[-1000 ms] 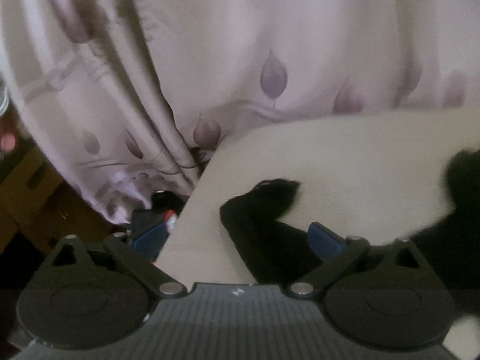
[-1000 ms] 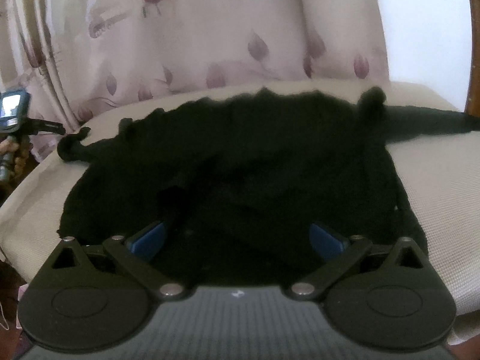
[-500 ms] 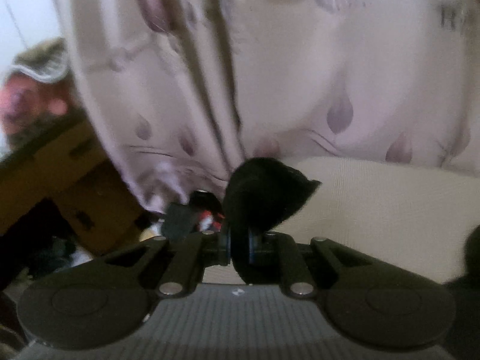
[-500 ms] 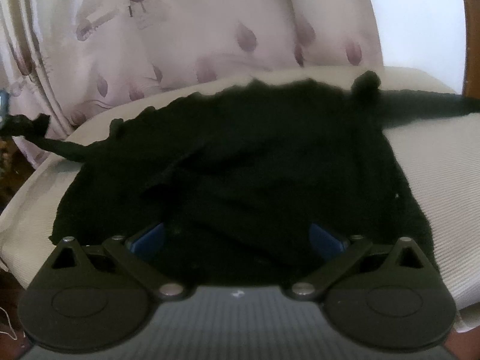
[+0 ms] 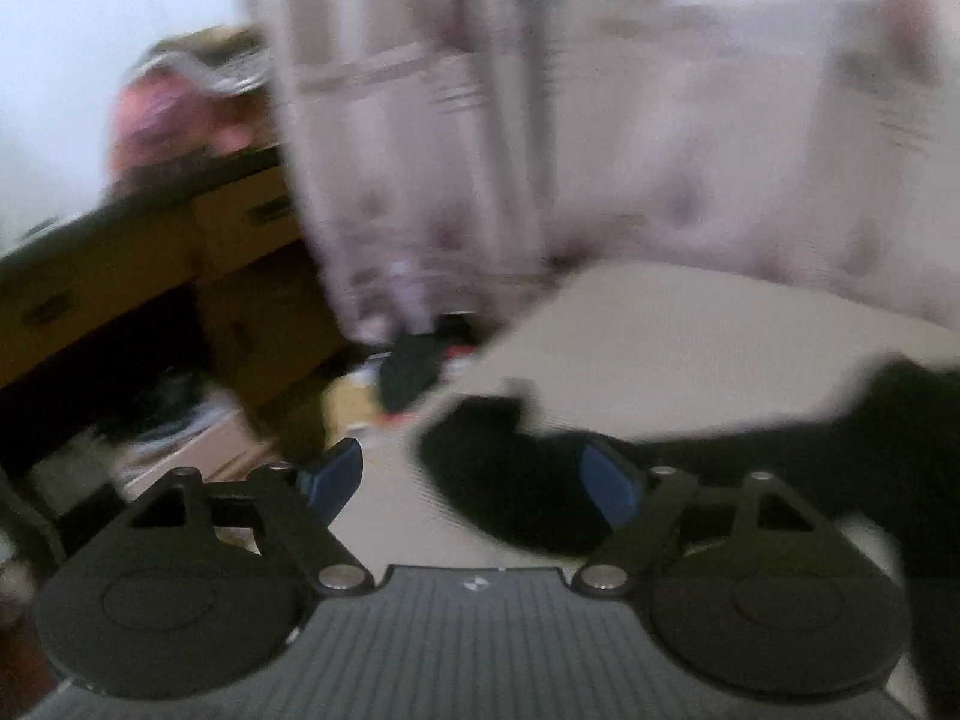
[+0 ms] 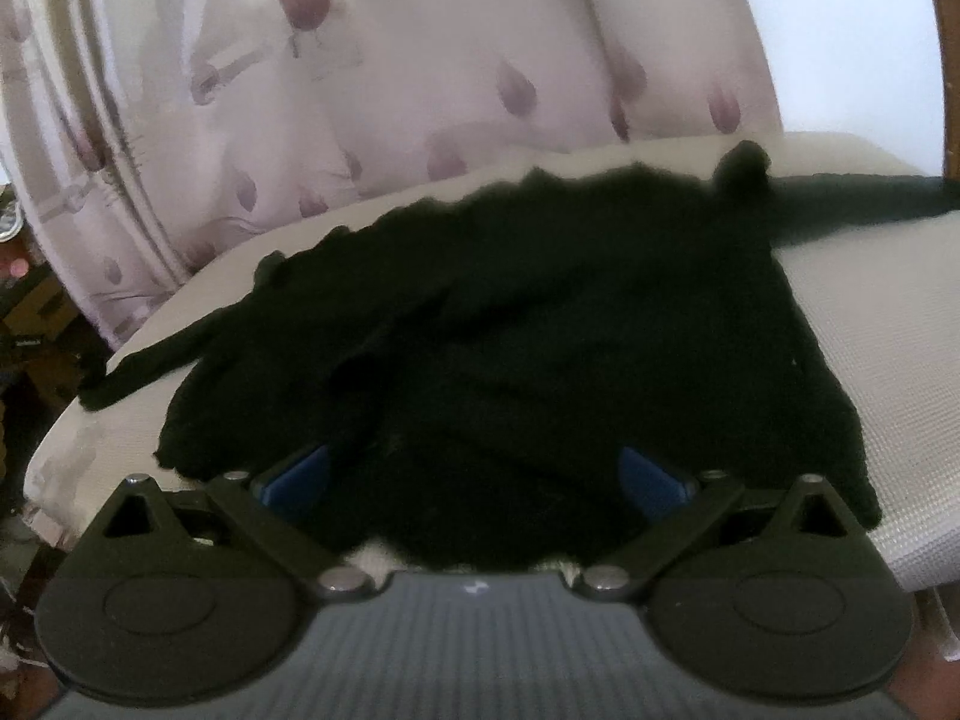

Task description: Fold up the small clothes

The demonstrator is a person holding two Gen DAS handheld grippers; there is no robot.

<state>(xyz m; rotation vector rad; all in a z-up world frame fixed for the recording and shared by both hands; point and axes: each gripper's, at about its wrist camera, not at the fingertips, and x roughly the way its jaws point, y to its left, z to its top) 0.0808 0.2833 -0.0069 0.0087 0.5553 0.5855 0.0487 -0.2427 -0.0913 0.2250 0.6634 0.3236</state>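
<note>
A black knit garment (image 6: pixel 510 330) lies spread on a cream seat cushion (image 6: pixel 870 324). One sleeve (image 6: pixel 150 360) stretches out to the cushion's left edge, the other sleeve (image 6: pixel 858 198) to the far right. My right gripper (image 6: pixel 474 474) hangs open over the garment's near edge, its blue pads (image 6: pixel 654 474) apart and gripping nothing. In the blurred left wrist view my left gripper (image 5: pixel 474 477) is opening. The sleeve end (image 5: pixel 510 480) lies on the cushion (image 5: pixel 690 348) between its jaws, close to the right pad (image 5: pixel 606 480), and no pad presses on it.
A pale curtain with a purple leaf print (image 6: pixel 420 60) hangs behind the cushion. Left of the cushion stand brown cardboard boxes (image 5: pixel 252 276) under a dark shelf, with clutter on the floor (image 5: pixel 414 360). A wooden frame (image 6: pixel 948 60) rises at the far right.
My left gripper shut on the sleeve end, drew it out to the left, then opened and let it drop on the cushion's edge. The right gripper stayed put.
</note>
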